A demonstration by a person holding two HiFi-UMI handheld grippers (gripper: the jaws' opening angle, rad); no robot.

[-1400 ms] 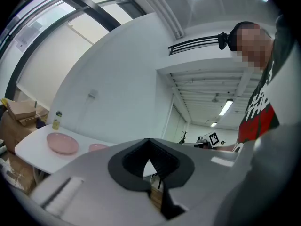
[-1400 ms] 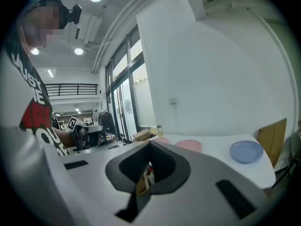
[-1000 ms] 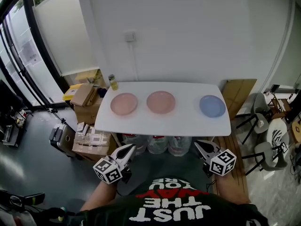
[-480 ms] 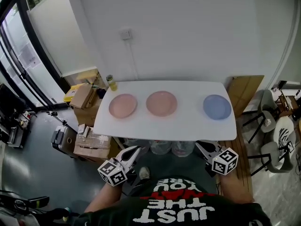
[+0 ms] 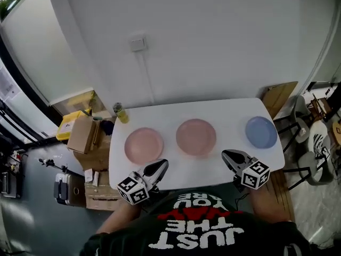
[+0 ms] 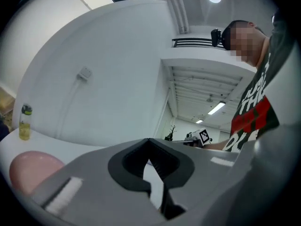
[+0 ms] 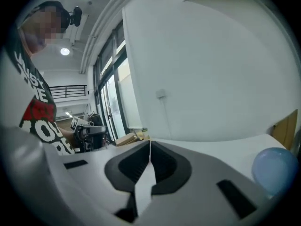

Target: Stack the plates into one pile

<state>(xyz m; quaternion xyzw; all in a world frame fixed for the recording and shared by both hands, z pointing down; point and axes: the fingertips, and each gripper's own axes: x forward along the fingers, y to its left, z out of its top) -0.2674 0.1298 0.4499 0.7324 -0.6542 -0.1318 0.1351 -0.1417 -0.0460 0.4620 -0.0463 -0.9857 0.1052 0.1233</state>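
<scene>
Left gripper [image 5: 161, 165] is pressed together with nothing in it, hanging over the near edge of the table [image 5: 165, 119], just in front of the left pink plate [image 5: 144, 144]. Its own view shows the jaws meeting at the tips. There's a small bottle [image 5: 120, 112] back at the table's far left corner. Next along is the middle pink plate [image 5: 196, 136], flat and apart from its neighbour. Then the right gripper [image 5: 228, 155], also pressed together and empty, is at the near edge, with the blue plate [image 5: 261, 132] just beyond it toward the right end. So all three plates lie single, no pile yet.

Step in hand looks like the approach for a first pick. To do it well I'd spread the jaws before reaching a rim and come in low, nearly level with the table. Then pinch the near lip of a plate, lift it clear and set it centred on a neighbour. Plates look thin and shallow, so a skimpy bite could slip.

Versus a second ago: both grippers hung short of the table, and now they've come up over its near edge. The table also sits closer in the head view. Plates and bottle haven't moved on the table.
</scene>
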